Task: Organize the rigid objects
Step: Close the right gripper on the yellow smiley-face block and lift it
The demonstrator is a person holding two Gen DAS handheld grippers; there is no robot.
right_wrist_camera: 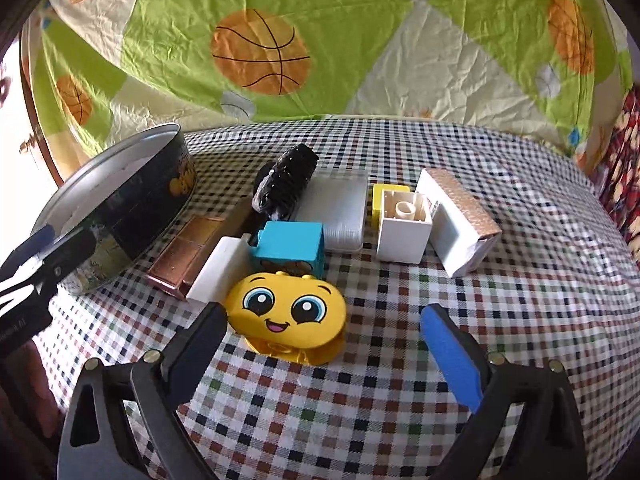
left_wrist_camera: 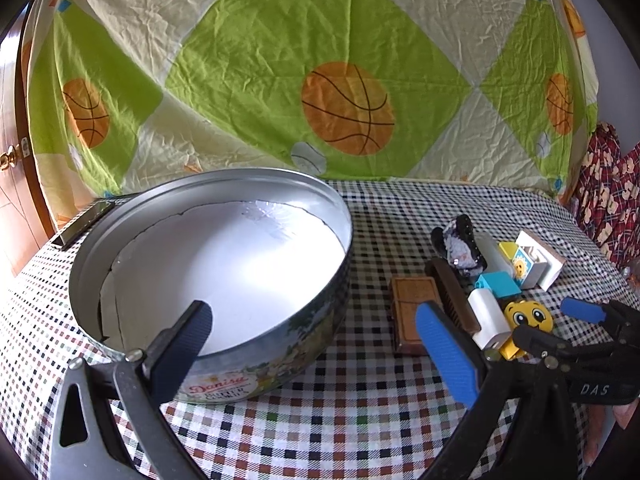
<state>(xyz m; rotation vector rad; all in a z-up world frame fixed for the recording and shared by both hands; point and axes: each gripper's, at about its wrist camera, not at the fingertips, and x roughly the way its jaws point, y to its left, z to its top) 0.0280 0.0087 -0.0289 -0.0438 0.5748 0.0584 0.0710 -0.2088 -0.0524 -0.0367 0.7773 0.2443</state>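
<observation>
Right now the right hand-held gripper (right_wrist_camera: 322, 330) is hovering released, the yellow smiley brick (right_wrist_camera: 286, 307) lying between its fingers toward eleven o'clock, on the bench (right_wrist_camera: 400, 380).

Small rigid toys and boxes (right_wrist_camera: 288, 312) lie clustered beside an open, empty round tin (left_wrist_camera: 208, 276).

Home setting — likely bedroom or living room. Checked tablecloth (right_wrist_camera: 400, 400) on table, basketball-print quilt (left_wrist_camera: 280, 60) hung at far side, wooden door (left_wrist_camera: 12, 184) with brass handle far left, patterned fabric (left_wrist_camera: 612, 192) far right — household clutter.
</observation>
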